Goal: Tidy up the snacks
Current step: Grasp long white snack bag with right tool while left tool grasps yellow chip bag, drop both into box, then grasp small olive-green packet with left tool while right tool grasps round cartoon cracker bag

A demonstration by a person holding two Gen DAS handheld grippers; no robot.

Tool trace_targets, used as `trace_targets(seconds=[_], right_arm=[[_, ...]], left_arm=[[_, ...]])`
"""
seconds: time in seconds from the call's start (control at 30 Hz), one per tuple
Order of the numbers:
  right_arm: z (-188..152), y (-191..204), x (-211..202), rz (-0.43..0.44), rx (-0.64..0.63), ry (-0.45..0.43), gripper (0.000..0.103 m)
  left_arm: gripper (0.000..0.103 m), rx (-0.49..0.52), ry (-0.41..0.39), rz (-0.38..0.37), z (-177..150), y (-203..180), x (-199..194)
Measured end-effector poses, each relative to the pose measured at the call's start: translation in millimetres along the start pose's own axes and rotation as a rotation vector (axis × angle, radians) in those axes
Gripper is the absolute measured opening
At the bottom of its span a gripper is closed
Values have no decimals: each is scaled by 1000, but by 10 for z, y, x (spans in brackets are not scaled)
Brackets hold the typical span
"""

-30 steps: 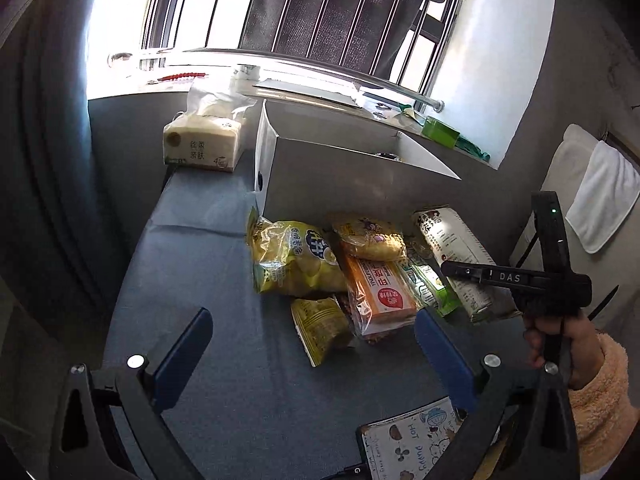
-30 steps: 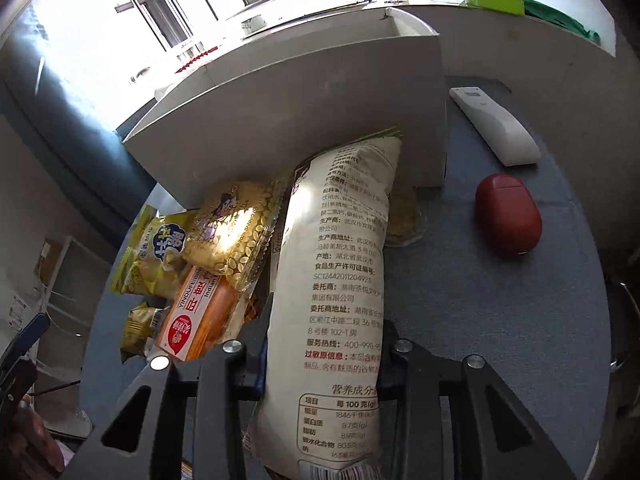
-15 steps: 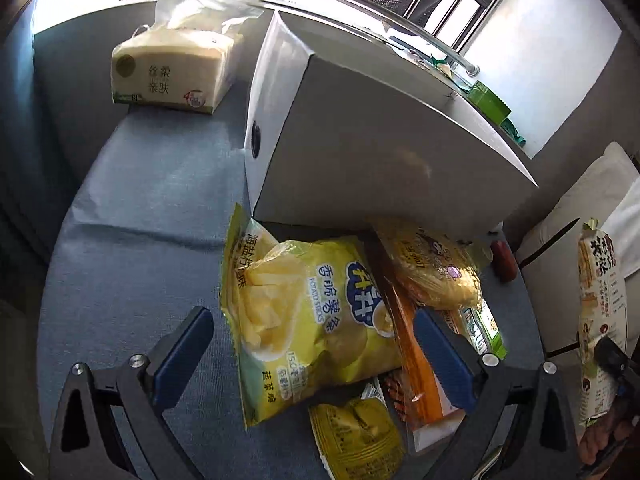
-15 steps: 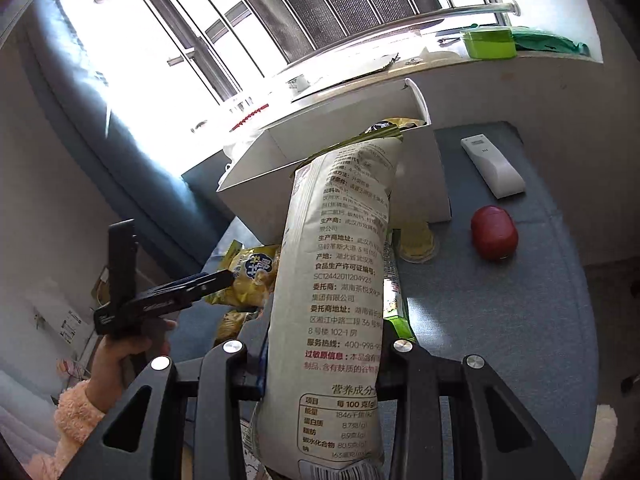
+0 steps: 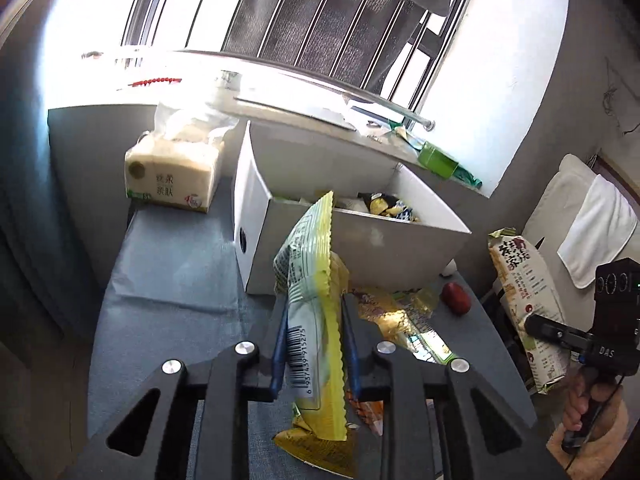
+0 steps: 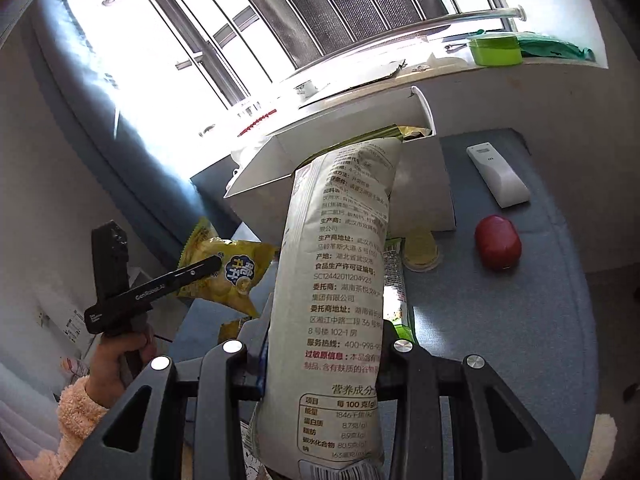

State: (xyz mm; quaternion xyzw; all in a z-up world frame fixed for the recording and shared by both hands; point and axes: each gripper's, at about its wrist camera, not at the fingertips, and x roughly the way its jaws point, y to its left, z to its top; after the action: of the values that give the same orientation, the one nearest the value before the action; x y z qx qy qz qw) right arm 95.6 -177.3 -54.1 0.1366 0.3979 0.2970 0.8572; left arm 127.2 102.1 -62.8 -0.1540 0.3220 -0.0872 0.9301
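Left gripper clamped on yellow chip bag; right gripper clamped on white snack pack. White box ahead of fingers: lift clear of rim, release inside.

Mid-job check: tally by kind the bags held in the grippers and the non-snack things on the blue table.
Held snack bags: 2 (yellow chip bag in left gripper, white printed bag in right gripper)
White box: 1
Tissue pack: 1
White remote: 1
Red oval object: 1
Total: 6
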Motion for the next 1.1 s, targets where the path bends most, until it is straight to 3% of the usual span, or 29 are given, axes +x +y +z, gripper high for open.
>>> trace_targets(seconds=[0.17, 0.33, 0.47, 0.6, 0.63, 0.67, 0.7, 0.73, 0.93, 1.1], right_arm=[[404, 51, 38, -7, -20, -40, 38], [1028, 163, 254, -14, -50, -55, 38], [1518, 146, 643, -45, -54, -26, 38], [1803, 9, 1038, -67, -14, 6, 39], [1842, -32, 1107, -74, 0, 0, 44], [1874, -66, 1157, -88, 14, -6, 65], [1891, -97, 1176, -102, 29, -19, 82], [1902, -124, 1164, -99, 41, -39, 103], [1830, -114, 895, -83, 39, -84, 103], [1569, 119, 462, -63, -51, -137, 103]], left_arm=[[26, 70, -101, -34, 450, -290, -222], [26, 116, -156, -2, 1069, -470, 0], [26, 154, -127, 41, 1452, -554, 428], [31, 127, -75, 93, 1589, -508, 824], [52, 125, -51, 127, 1605, -484, 914], [91, 116, -28, 154, 1601, -457, 975], [102, 99, -27, 166, 1543, -420, 962], [103, 91, -41, 156, 1516, -394, 940], [103, 89, -100, 162, 1377, -422, 565], [103, 124, -140, 149, 1097, -559, 34]])
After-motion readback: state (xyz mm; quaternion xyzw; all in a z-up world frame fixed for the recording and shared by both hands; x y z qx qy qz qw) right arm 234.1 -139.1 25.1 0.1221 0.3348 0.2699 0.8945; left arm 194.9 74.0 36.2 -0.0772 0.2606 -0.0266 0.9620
